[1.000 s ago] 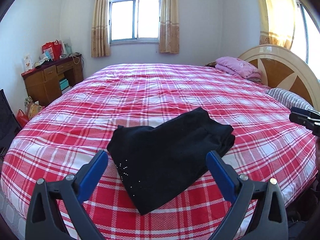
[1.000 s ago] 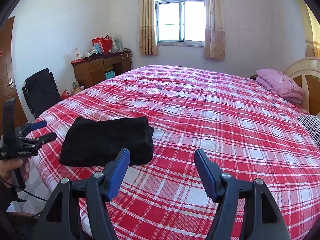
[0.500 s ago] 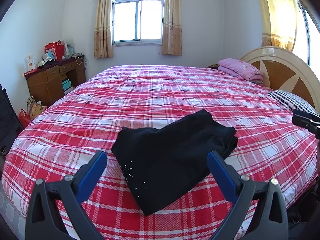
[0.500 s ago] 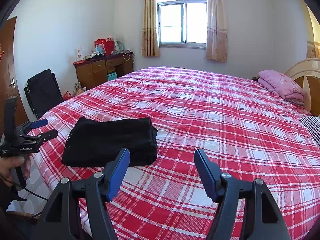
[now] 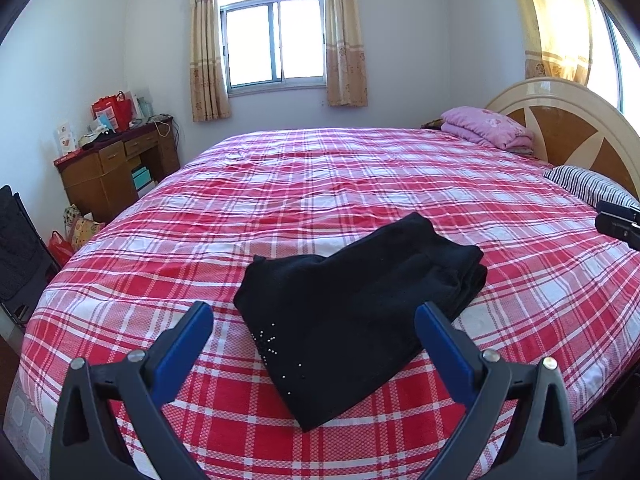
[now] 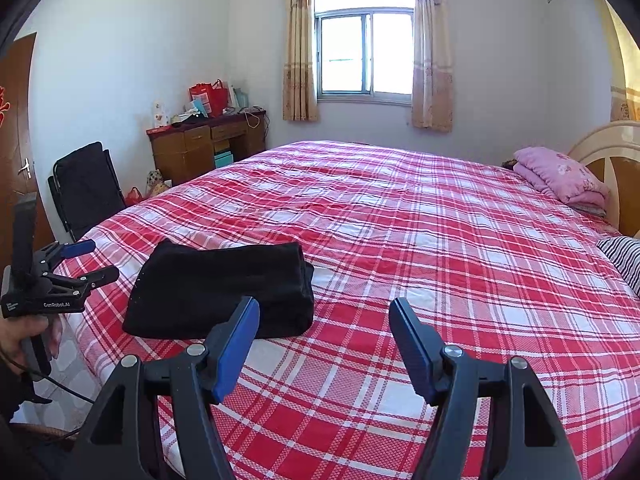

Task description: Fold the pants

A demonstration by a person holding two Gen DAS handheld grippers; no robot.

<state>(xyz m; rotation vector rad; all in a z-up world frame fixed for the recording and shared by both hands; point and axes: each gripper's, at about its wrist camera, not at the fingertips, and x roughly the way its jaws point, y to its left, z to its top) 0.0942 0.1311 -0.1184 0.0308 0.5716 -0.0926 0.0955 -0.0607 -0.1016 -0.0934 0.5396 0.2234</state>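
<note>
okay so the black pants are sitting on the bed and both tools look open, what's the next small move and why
Probably just draw both tools back and stop. The black pants already lie in a compact folded stack on the plaid bedspread. The left tool and right tool are both open, hold nothing and sit clear of the cloth. At most, square the slightly offset right edge.

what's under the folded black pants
The black pants lie directly on the red plaid bedspread, near the bed's edge. The patch of bedspread beneath them is covered, so anything there cannot be seen.
</note>
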